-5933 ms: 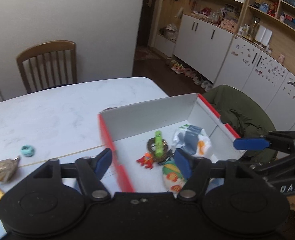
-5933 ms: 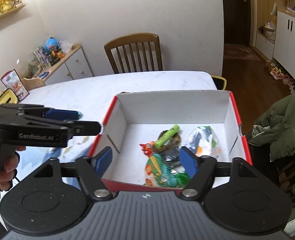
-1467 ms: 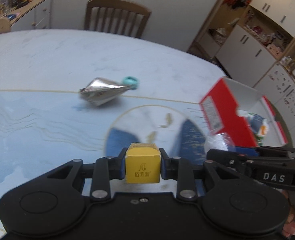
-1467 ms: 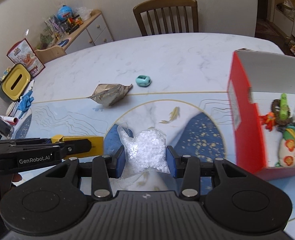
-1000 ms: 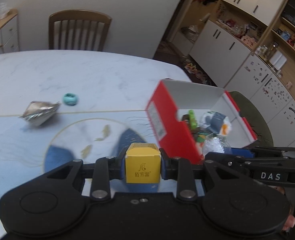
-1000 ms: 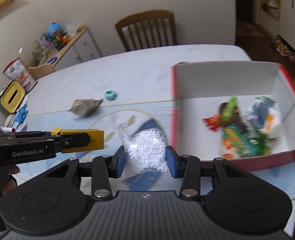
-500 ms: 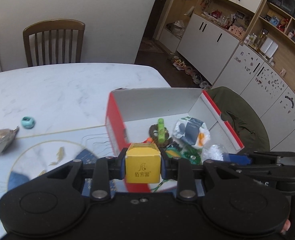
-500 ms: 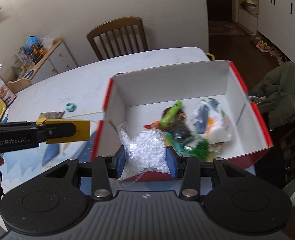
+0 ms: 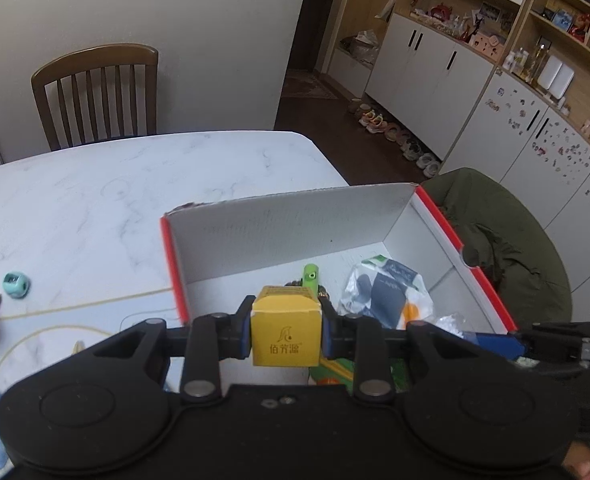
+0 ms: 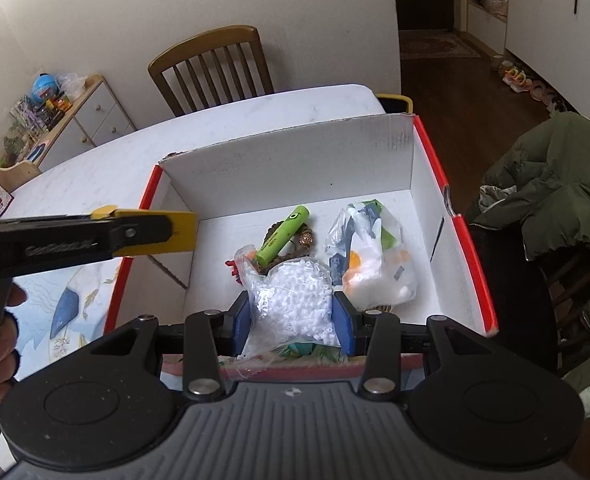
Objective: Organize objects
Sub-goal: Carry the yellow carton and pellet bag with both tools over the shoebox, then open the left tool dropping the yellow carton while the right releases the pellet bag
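Left gripper (image 9: 286,330): you hold the yellow carton (image 9: 286,332) clamped; now carried over the red box (image 10: 287,168)
Right gripper (image 10: 291,322): closed on the bead bag (image 10: 293,304); also swung above the box
Meaning: release both inside; teal trinket (image 9: 15,284) remains outside

We are in a family home's dining room: a wooden chair (image 9: 95,94) at a marble desk (image 9: 95,200), white cupboards (image 9: 427,76) at upper right, shoes (image 9: 395,136) along the floor, a toy-laden sideboard (image 10: 67,116) at left.

Both wrist views over box (image 9: 295,220)
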The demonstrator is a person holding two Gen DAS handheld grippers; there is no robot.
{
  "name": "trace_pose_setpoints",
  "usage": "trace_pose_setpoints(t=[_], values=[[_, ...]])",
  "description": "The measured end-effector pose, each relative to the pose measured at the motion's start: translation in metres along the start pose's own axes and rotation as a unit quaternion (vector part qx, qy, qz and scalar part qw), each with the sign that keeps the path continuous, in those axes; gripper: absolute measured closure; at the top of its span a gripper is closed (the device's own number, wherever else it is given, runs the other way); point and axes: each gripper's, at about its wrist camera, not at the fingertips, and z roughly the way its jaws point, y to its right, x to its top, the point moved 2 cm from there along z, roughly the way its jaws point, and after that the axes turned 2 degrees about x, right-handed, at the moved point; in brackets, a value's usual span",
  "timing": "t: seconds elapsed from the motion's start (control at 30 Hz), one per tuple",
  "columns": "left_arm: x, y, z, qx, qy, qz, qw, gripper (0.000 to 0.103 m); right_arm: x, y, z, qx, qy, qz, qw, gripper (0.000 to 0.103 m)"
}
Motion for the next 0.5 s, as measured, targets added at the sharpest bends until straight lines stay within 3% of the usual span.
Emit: trace_pose_setpoints(t=[0.27,0.5], values=[[0.012,0.008,0.040,0.032,-0.015,0.004,0.9994,0.075,0.013,0.000,0.033,0.012,-0.030,-0.018,0.999,0.061],[0.015,0.014,0.067,0.050,-0.028,0.014,0.9983,0.075,0.020,0.005,0.059,-0.002,-0.052,-0.037,0.998,0.061]])
